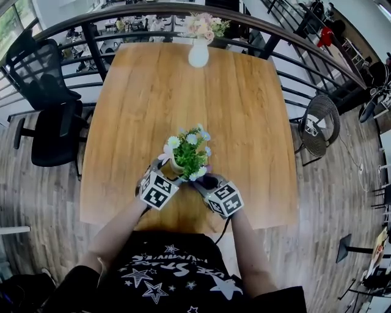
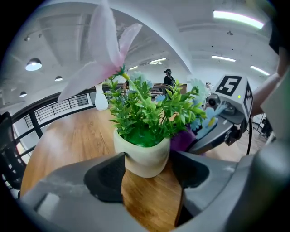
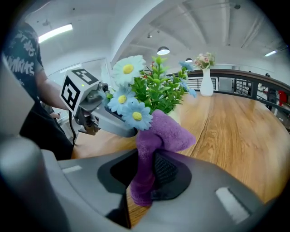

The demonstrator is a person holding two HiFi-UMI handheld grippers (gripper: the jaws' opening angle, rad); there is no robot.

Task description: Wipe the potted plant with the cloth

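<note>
Wooden table (image 1: 256,122) on a plank floor (image 1: 330,202); curved black railing (image 1: 293,36) beyond its 12 o'clock edge. Potted plant (image 1: 188,154) stands toward 6 o'clock, white flower vase (image 1: 198,54) at 12. Black office chair (image 1: 52,122) at 9, mesh chair (image 1: 319,125) at 3. Left gripper (image 2: 146,168) clamps the cream pot (image 2: 144,156); right gripper (image 3: 152,174) pinches a purple cloth (image 3: 165,131) against the foliage.

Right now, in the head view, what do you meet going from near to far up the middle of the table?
star-print shirt → potted plant → white vase of flowers → railing
</note>
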